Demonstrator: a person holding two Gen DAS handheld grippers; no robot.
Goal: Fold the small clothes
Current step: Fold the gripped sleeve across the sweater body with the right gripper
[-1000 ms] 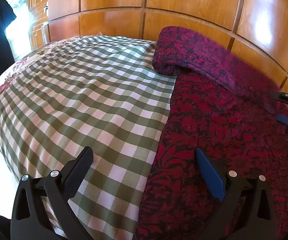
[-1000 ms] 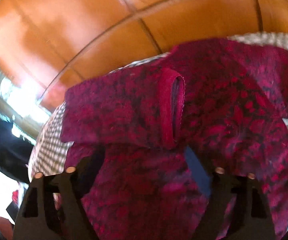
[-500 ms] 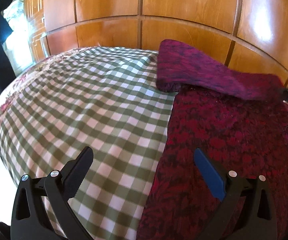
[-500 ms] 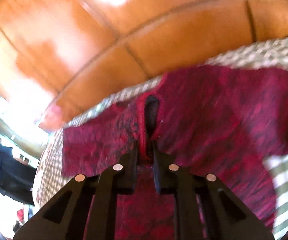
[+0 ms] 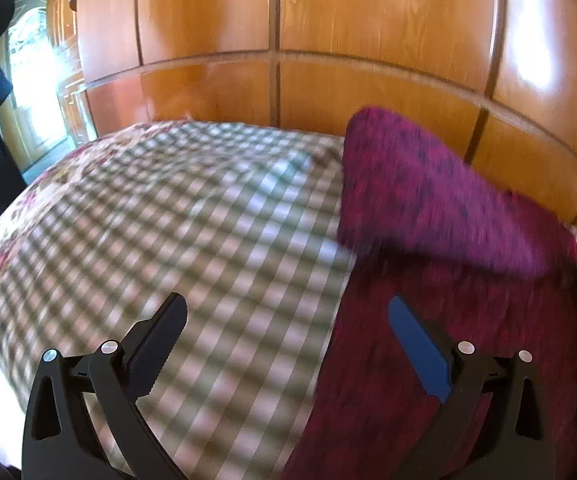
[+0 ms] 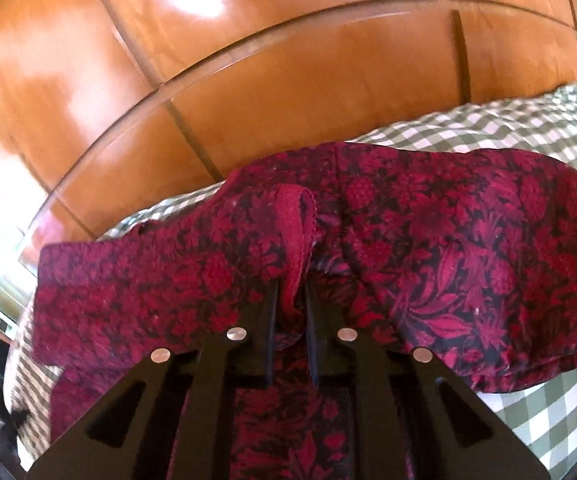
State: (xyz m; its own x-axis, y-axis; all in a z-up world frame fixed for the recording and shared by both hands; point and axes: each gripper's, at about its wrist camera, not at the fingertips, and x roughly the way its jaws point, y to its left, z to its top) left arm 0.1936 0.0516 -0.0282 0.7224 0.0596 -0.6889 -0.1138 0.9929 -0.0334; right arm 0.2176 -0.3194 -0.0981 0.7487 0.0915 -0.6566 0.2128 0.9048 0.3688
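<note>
A dark red floral garment (image 6: 448, 248) lies on the green-and-white checked cloth (image 5: 192, 216). My right gripper (image 6: 291, 292) is shut on the garment's red hemmed edge (image 6: 294, 220) and holds it lifted. In the left wrist view the garment (image 5: 428, 312) fills the right side, with its far part (image 5: 420, 192) raised and folded over. My left gripper (image 5: 288, 316) is open and empty, hovering above the garment's left edge, one finger over the checked cloth and one over the garment.
Glossy wooden wardrobe panels (image 5: 288, 40) stand right behind the surface. A bright window or door (image 5: 36, 80) is at the far left. The checked cloth also shows at the right in the right wrist view (image 6: 548, 408).
My right gripper closed on the garment's hemmed edge and lifted it. The garment's far part rose and folded over. My left gripper stayed open, tilting up a little.
</note>
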